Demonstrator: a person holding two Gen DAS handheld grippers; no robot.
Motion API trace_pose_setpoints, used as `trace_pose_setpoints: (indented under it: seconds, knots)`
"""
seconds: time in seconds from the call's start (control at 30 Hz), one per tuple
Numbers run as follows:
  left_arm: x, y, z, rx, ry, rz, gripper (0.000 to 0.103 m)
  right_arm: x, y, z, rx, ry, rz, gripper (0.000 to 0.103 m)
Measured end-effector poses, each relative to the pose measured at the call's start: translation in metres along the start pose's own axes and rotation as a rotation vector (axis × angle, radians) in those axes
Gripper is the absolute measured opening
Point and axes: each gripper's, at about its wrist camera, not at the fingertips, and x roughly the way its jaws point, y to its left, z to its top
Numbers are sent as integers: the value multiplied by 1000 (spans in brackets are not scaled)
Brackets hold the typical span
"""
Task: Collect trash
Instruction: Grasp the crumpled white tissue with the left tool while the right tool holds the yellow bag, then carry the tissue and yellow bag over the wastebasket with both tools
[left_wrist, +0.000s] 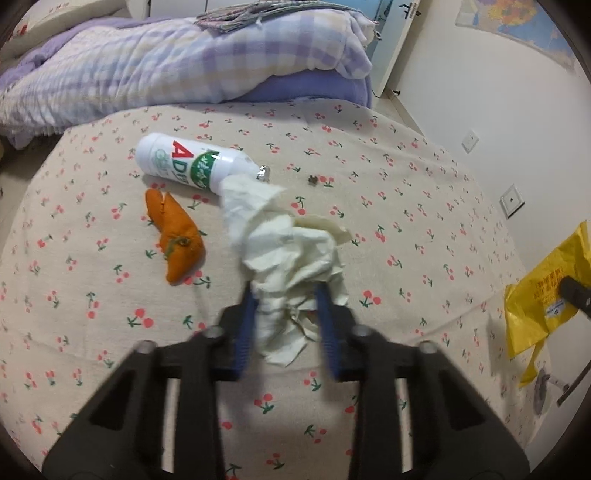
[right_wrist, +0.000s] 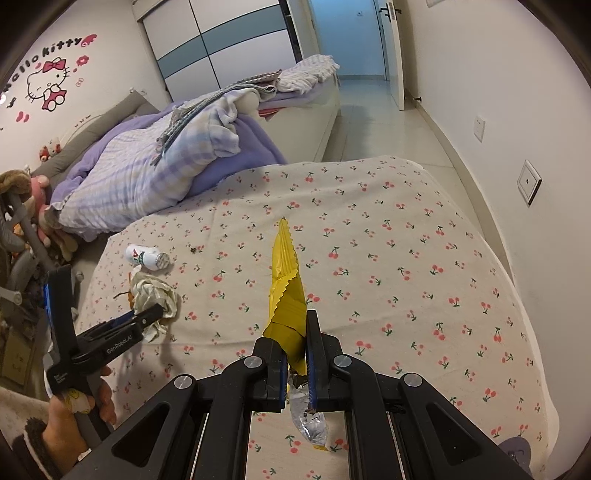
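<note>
Bed sheet (left_wrist: 369, 229): beige woven cotton printed with small red cherries; lies flat and smooth over the mattress.
Crumpled tissue (left_wrist: 291, 254): off-white soft paper, heavily creased, irregular wad; one end reaches toward the bottle neck, the other sits between the blue pads.
Left tool (left_wrist: 286, 295): black rigid frame, blue ribbed pads; jaws narrow and pressed on both sides of the crumpled tissue; pitched steeply down toward the bed.
Left hand (right_wrist: 79, 413): wrapped around the tool handle, fuzzy dark cuff at the wrist, seen in the right wrist view.
Yellow wrapper (right_wrist: 286, 291): thin glossy foil-plastic, serrated edge, folded into a narrow upright blade; silver inner face shows at the lower end.
Right tool (right_wrist: 295, 347): jaws fully closed, clamping the yellow wrapper; pointed down over the bed, well right of the left tool.
Bottle (left_wrist: 195, 162): white smooth plastic cylinder, red and green label, lying on its side, foil-topped mouth.
Orange peel (left_wrist: 177, 236): curled, matte rind with green stem stub; flat on the sheet, just left of the tissue.
Blanket (left_wrist: 166, 66): lilac and white checked fleece, bunched at the bed's far end.
</note>
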Motion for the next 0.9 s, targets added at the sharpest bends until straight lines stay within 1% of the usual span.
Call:
trace_pose_setpoints:
  seconds: [0.07,0.2,0.5,0.6,0.73,0.9]
  knots:
    - [-4,-1,0,17,-1,-5,15,-1,2,0,-6,-2,0,9]
    - [-18,2,-2,28,6,-14,12,-2,9,0,-23,-6,1,9]
    - [-53,21,-12,31,14,-7,11,-12,36,-1,-69,-26,28,9]
    - [-67,31,-15,38,8,9,11,-15,50,-1,-89,-31,48,9]
    - [-85,52,-20,25,6,38,11,-13,72,-2,-122,-29,64,9]
    - [-102,84,-26,-17,13,75,11,-6,100,-7,-156,-6,93,9]
